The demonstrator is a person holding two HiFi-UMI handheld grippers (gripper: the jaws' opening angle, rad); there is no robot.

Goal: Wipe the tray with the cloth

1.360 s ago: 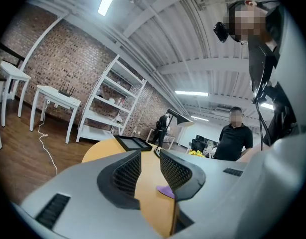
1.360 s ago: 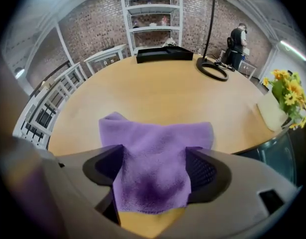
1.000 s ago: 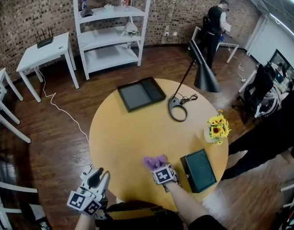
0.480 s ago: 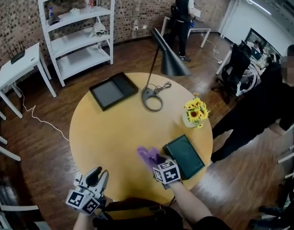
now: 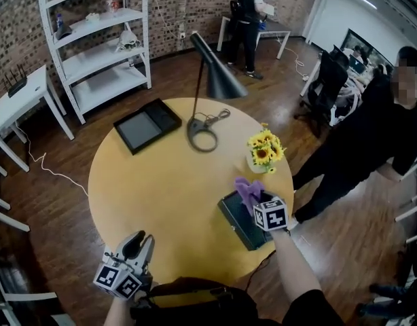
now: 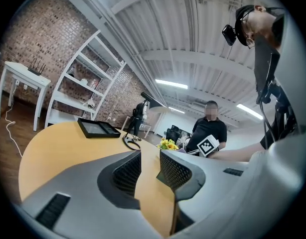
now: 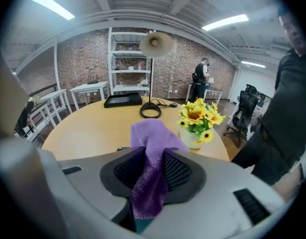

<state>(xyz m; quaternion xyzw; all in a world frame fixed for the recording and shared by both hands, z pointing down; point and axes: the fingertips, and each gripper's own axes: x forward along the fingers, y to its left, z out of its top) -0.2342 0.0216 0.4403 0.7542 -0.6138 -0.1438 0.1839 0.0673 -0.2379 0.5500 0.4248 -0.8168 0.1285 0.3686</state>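
right gripper (image 7: 153,172): jaws clamped on the purple fabric cloth (image 7: 151,138), which sticks up between them | lower right, head view: cloth over the dark rectangular tray (image 5: 236,223) on the round yellow desk (image 5: 161,182) | left gripper (image 6: 149,169): jaws clenched, empty, lower left by the desk edge

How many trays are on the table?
2. The far tray lies left of the lamp base; the near tray lies at the table's right edge, below the right gripper holding the purple cloth.

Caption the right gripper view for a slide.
Right gripper shut on cloth, facing sunflowers and lamp across the table.
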